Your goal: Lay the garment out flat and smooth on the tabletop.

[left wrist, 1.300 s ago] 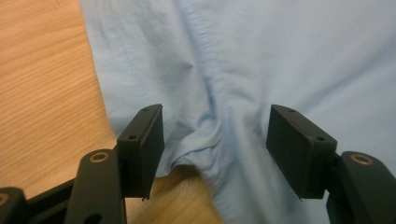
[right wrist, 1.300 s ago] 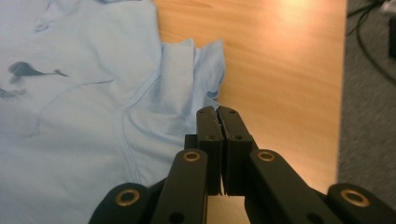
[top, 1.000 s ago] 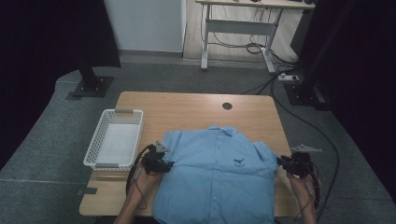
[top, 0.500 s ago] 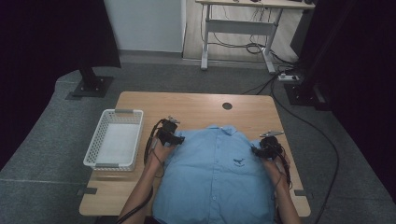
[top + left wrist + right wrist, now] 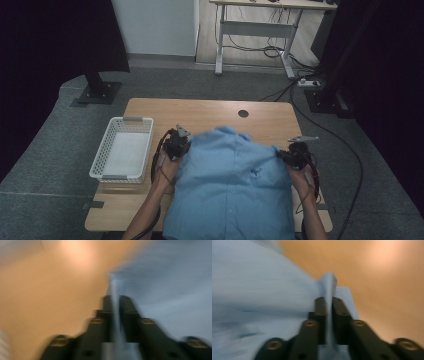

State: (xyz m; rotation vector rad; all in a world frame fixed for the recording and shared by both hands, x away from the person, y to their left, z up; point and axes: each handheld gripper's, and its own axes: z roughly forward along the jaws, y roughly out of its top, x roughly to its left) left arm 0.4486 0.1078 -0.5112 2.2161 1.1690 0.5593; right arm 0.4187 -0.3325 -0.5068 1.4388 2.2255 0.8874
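Tools are dragging the blue shirt (image 5: 232,185) farther up the tabletop (image 5: 210,111): left tool (image 5: 176,145) and right tool (image 5: 292,156), jaws just closing, are pinching its shoulder edges for spreading flat.

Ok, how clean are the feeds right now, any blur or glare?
Left gripper view: heavy motion smear over shirt and table. Right gripper view: milder blur, with the cloth fold sharp between the jaws. Both have a bright glare patch on the wood. High view: dim, dark edges, collar slightly smeared.

Light blue shirt (image 5: 232,182) lies spread, collar away, hem overhanging near edge
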